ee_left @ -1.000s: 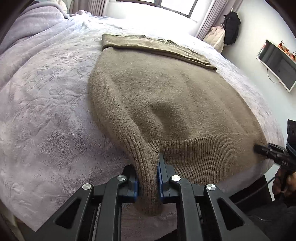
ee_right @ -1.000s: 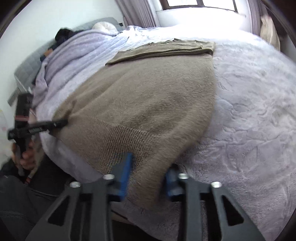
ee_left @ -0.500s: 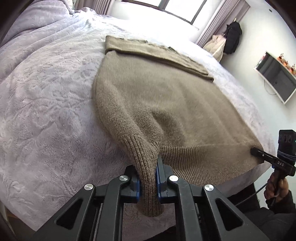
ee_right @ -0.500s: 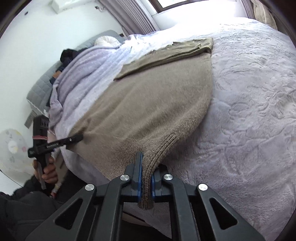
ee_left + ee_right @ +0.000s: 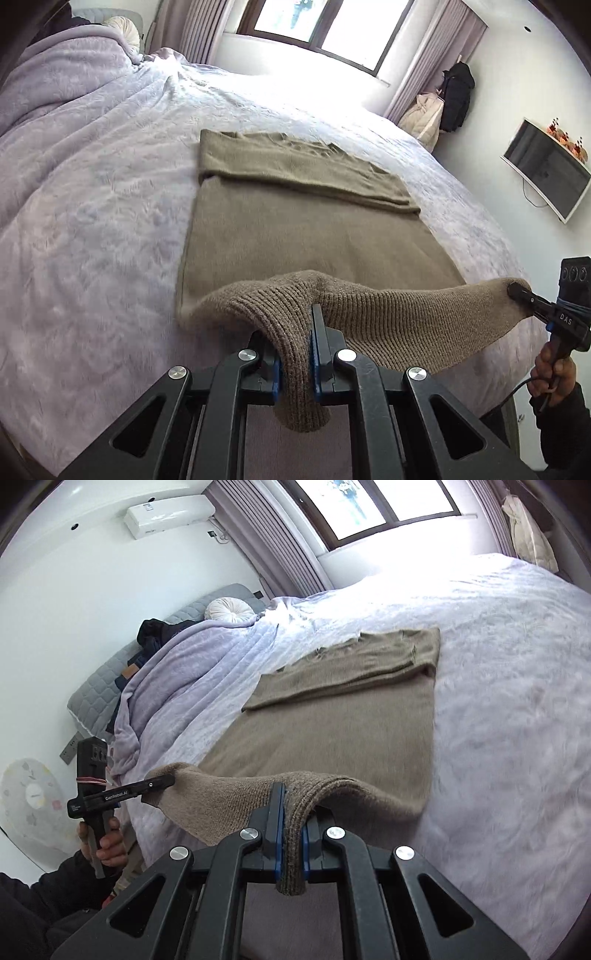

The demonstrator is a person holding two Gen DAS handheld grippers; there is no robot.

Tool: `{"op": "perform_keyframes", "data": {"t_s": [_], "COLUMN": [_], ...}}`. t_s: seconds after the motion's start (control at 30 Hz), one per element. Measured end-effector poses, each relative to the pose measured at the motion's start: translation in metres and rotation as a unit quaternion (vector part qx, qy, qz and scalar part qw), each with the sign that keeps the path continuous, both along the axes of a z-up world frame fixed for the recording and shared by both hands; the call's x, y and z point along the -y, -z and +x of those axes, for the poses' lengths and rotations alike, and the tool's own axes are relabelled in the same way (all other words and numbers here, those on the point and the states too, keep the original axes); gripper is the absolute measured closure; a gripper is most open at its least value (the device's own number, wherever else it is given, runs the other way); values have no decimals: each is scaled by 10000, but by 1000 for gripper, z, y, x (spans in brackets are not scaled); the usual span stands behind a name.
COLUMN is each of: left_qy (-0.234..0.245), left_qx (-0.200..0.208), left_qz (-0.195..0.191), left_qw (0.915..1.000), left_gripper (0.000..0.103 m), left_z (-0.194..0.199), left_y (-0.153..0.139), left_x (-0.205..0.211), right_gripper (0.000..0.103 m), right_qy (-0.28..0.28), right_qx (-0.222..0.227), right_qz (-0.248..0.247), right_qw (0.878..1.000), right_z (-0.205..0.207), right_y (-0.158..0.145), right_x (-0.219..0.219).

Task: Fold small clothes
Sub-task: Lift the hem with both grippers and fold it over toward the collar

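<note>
A brown knit sweater [image 5: 303,229] lies flat on the bed, its sleeves folded across the far end [image 5: 295,166]. My left gripper [image 5: 295,354] is shut on the left corner of the ribbed hem. My right gripper [image 5: 291,830] is shut on the right corner of the hem and also shows at the right edge of the left wrist view [image 5: 517,291]. The hem [image 5: 406,317] hangs stretched between the two grippers, lifted above the bed. The sweater also shows in the right wrist view [image 5: 332,731], with the left gripper [image 5: 162,781] at its left.
The bed carries a lilac fleece blanket [image 5: 92,206], bunched up towards the headboard [image 5: 155,672]. A white round cushion [image 5: 229,609] lies at the headboard. A wall screen [image 5: 543,173] and hanging coats [image 5: 454,96] are to the right. The window [image 5: 321,22] is beyond the bed.
The right gripper has closed on the hem corner. Both grippers have lifted the hem up off the bed edge, so the sweater body now lies flatter and the hem hangs between them.
</note>
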State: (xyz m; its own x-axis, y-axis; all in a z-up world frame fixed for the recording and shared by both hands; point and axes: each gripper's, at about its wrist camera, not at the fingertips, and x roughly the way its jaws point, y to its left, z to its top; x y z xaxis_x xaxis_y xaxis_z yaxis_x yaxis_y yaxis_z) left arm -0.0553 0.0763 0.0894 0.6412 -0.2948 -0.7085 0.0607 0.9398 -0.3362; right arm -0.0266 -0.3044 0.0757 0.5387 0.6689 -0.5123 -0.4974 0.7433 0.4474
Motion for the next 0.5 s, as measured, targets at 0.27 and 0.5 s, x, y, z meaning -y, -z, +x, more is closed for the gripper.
{"op": "perform_keyframes", "data": {"t_s": [0.27, 0.5], "left_qy": [-173, -168], "left_qx": [23, -6], "left_qz": [-61, 17], "left_qw": [9998, 9999], "left_gripper": [90, 90], "left_z": [75, 142], "left_y": [-22, -37], "left_x": [-6, -5], "right_gripper": [95, 95], "right_qy": [160, 293], "right_qx": [23, 63], "right_qz": [-105, -124], "right_qw": [9998, 9995], "right_z": [71, 135], "right_y": [-29, -51], "right_x": [-13, -24]}}
